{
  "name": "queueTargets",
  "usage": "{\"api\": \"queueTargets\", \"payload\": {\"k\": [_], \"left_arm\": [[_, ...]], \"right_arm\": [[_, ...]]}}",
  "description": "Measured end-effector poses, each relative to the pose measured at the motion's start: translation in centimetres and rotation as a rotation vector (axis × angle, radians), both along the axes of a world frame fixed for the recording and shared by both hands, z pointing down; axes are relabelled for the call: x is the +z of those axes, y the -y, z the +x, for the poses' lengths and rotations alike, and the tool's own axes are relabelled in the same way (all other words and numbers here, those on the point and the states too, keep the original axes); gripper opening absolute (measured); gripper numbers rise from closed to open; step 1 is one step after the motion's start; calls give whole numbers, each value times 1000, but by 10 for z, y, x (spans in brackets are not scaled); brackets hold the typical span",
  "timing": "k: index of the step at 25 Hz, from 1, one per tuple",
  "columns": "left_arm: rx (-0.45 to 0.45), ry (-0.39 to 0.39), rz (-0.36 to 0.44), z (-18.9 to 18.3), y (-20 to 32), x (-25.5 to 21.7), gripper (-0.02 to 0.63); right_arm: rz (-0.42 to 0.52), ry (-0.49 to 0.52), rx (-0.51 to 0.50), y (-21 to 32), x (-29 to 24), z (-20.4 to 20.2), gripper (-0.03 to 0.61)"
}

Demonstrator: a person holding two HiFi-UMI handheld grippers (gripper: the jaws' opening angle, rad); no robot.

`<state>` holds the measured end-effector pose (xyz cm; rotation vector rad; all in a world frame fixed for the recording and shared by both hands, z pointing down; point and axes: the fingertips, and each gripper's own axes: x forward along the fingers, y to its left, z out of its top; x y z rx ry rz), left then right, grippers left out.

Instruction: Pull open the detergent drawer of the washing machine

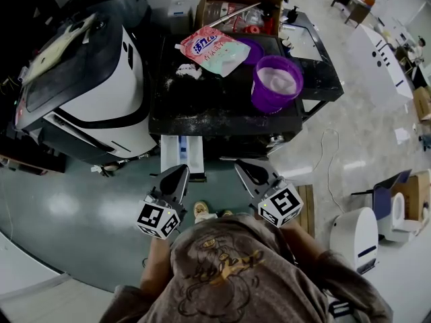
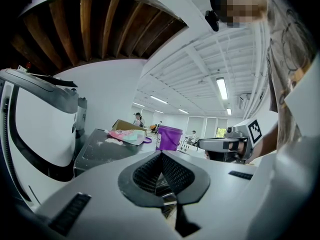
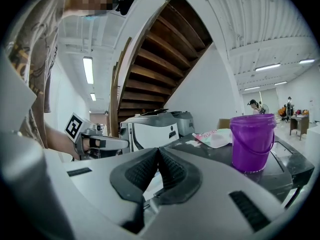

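Purple bucket [image 1: 277, 83], detergent pouch [image 1: 214, 49] atop washer [image 1: 202, 103], drawer [image 1: 180, 155] out

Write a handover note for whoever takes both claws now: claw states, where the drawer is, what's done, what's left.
Left claw: shut, empty, near the drawer's outer end.
Right claw: shut, empty, to its right.
Detergent drawer: sticking out of the front of the washing machine, below the black top.
Done: drawer looks pulled open.
Left: probably nothing; check it is fully out.
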<state>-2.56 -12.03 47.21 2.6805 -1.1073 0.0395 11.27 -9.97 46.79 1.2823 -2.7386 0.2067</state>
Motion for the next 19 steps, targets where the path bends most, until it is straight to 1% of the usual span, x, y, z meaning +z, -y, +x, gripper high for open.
{"api": "queueTargets", "payload": {"k": [10,19], "left_arm": [[-9,-17,2,-5,-2,-1,21],[-22,-28,-4,-10,-4,-2,21]], "right_arm": [[-9,17,-4,2,0,-2,2],[-8,10,-35,1,-3,-6,0]]}}
